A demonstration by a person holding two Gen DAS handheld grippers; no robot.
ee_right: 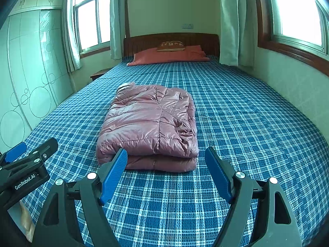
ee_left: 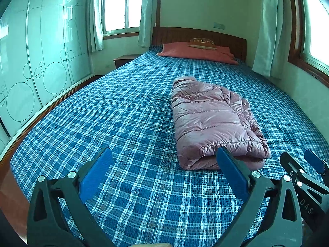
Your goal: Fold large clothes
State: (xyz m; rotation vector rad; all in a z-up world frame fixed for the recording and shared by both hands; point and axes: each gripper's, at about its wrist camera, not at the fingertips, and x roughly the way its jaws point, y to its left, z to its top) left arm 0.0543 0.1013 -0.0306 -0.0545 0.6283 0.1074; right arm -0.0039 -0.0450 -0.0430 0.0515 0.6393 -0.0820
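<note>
A shiny pink puffer jacket (ee_left: 211,121) lies folded into a thick rectangular bundle on the blue plaid bed (ee_left: 123,123); it also shows in the right wrist view (ee_right: 152,127), on the bed (ee_right: 246,123). My left gripper (ee_left: 164,154) is open and empty, held above the bed to the left of the bundle's near end. My right gripper (ee_right: 166,154) is open and empty, just in front of the bundle's near edge. Each gripper shows at the edge of the other's view: the right one (ee_left: 308,168) and the left one (ee_right: 26,154).
An orange-red pillow (ee_right: 168,56) with a small brown cushion (ee_right: 170,46) lies at the wooden headboard (ee_right: 170,39). A glass-front wardrobe (ee_left: 30,61) runs along the left. A bedside table (ee_left: 123,59) stands at the far left corner. Windows with curtains (ee_right: 230,24) are behind and right.
</note>
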